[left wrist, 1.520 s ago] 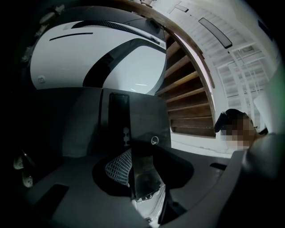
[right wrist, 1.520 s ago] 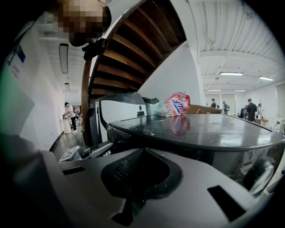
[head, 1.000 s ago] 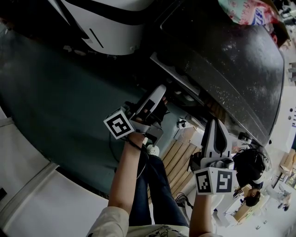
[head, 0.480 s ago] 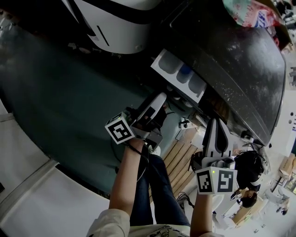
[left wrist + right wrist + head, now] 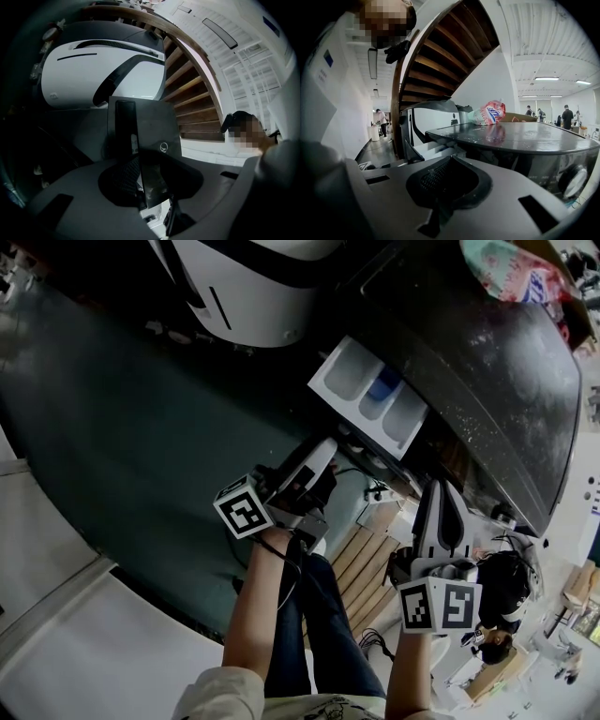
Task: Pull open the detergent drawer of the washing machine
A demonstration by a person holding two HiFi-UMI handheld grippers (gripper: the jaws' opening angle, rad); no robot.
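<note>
Step in hand: drawing the drawer (image 5: 367, 395) out of the washing machine (image 5: 487, 362), white compartments (image 5: 352, 376) already showing. Left gripper (image 5: 323, 456) clamped on its dark front panel (image 5: 154, 126); right gripper (image 5: 441, 502) closed on nothing, idle near the machine. Next, probably: pull straight outward to the stop, then release. Only a round emblem (image 5: 163, 147) on the panel; print on the bag (image 5: 490, 112) atop the machine too blurred to read.

Grey-and-black left hand-held gripper (image 5: 323, 454) and right hand-held gripper (image 5: 439, 491), each carrying a white cube (image 5: 245, 508) of black square markers. Black cable (image 5: 287, 570) by left wrist. Pale short sleeves (image 5: 220, 695), dark jeans (image 5: 314, 620).
</note>
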